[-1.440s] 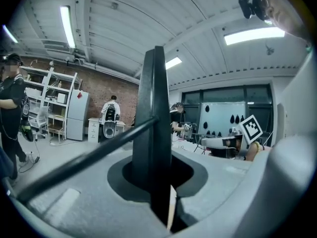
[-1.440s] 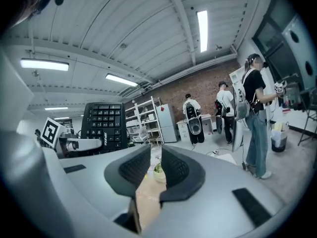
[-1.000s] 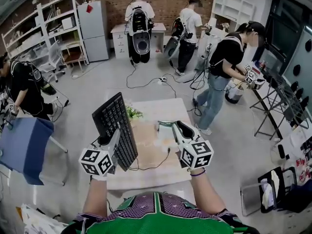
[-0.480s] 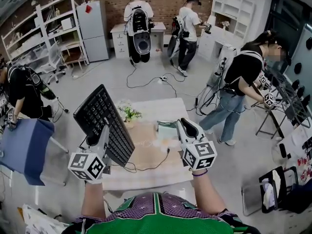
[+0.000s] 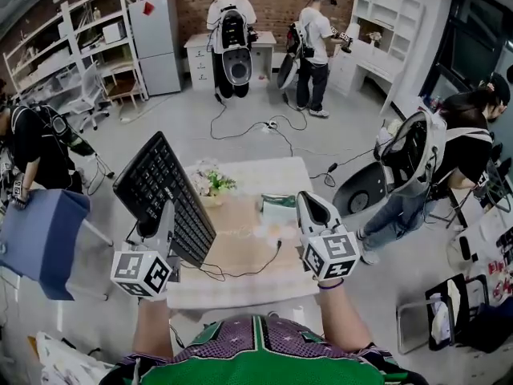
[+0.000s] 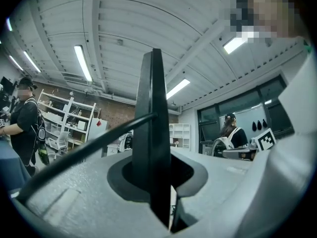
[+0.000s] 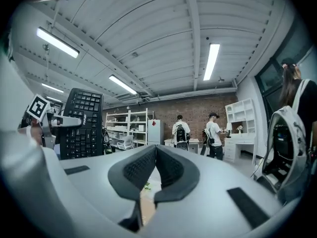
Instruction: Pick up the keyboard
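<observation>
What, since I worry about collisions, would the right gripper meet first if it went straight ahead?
Probably nothing nearby: the right gripper, jaws shut and empty, points level above the table into open room. Only a distant person with a backpack stands roughly ahead; depth is unclear.

Keyboard [image 5: 160, 189] held up in the left gripper [image 5: 164, 229] above the table's [image 5: 272, 283] left side, potted plant [image 5: 210, 184] on the table behind it, chair [image 5: 40, 239] further left

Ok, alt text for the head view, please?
The left tool grips a black keyboard by its near edge and holds it tilted above a light table, with its cable trailing down. The right tool is shut and empty alongside.
</observation>
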`<state>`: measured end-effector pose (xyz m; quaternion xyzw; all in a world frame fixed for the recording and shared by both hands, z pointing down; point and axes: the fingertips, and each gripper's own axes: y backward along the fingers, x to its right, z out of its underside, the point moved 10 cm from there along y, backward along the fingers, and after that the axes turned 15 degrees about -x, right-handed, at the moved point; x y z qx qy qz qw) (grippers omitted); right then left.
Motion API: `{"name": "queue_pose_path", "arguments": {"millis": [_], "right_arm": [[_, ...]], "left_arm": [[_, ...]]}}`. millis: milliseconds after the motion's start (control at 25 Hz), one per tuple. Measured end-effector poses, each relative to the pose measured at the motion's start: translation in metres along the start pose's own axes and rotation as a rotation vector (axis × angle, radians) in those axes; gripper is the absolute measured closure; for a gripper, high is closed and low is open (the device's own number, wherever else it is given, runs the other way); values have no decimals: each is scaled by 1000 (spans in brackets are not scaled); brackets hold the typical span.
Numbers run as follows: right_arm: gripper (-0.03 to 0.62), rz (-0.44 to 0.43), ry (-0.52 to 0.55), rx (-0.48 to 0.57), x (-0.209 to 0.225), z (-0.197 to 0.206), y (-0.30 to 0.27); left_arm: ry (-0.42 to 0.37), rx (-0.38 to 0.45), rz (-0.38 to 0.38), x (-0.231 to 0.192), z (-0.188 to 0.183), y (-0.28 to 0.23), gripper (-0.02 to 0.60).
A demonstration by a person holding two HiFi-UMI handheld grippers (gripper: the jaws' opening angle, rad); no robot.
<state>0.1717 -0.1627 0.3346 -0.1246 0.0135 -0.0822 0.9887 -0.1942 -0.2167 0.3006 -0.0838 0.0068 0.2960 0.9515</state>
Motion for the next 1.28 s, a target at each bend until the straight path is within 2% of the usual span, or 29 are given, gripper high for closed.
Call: {"name": "queue_pose_path", "arguments": {"millis": [280,1280], "right_arm": [[589,16,16,-5,-4,-4,-1],[589,24,-3,-20,-16,8,-7]], "left_arm": [[-33,16,-32,-2,-2,2,499],[-32,15,1,-14,10,-8,499]]}}
